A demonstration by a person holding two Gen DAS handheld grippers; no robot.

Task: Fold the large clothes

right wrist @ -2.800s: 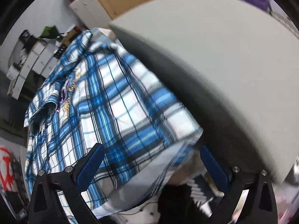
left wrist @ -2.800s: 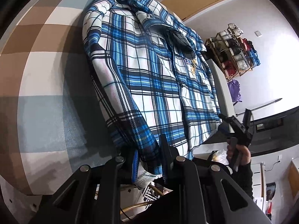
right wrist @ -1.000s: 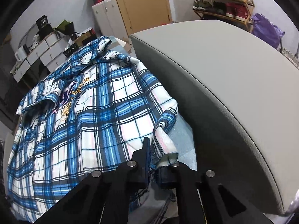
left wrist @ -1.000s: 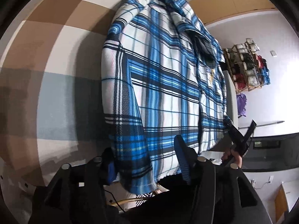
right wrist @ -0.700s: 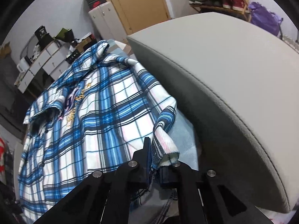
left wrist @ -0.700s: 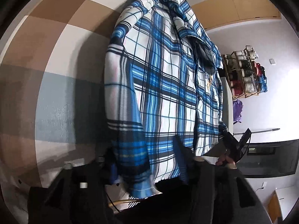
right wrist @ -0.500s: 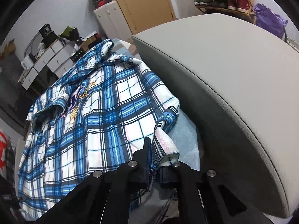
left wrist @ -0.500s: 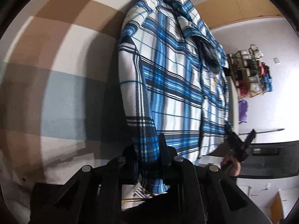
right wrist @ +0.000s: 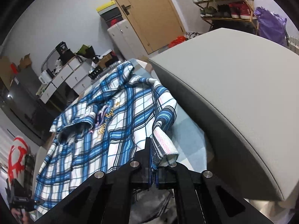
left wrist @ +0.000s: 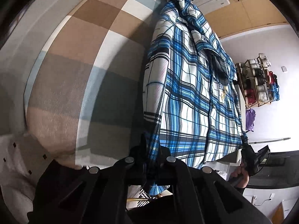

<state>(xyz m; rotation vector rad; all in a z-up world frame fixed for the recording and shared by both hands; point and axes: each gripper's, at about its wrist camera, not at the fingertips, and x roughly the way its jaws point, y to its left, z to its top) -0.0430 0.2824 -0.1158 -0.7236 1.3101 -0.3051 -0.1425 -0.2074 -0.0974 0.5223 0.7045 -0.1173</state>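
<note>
At the near hem, left gripper (left wrist: 152, 160) and right gripper (right wrist: 153, 165) each clamp a corner of the shirt (left wrist: 192, 97). Likely to keep the hem taut for folding toward the collar.

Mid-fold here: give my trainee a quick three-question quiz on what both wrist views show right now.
1. True or false: the left hand-held gripper is shut on the plaid shirt.
2. What does the right hand-held gripper pinch: A the shirt's hem corner, B its collar, C the grey cushion?
3. What pattern covers the surface under the shirt?

Key: 1 true; 2 A; 3 large brown, white and blue-grey checks.
</note>
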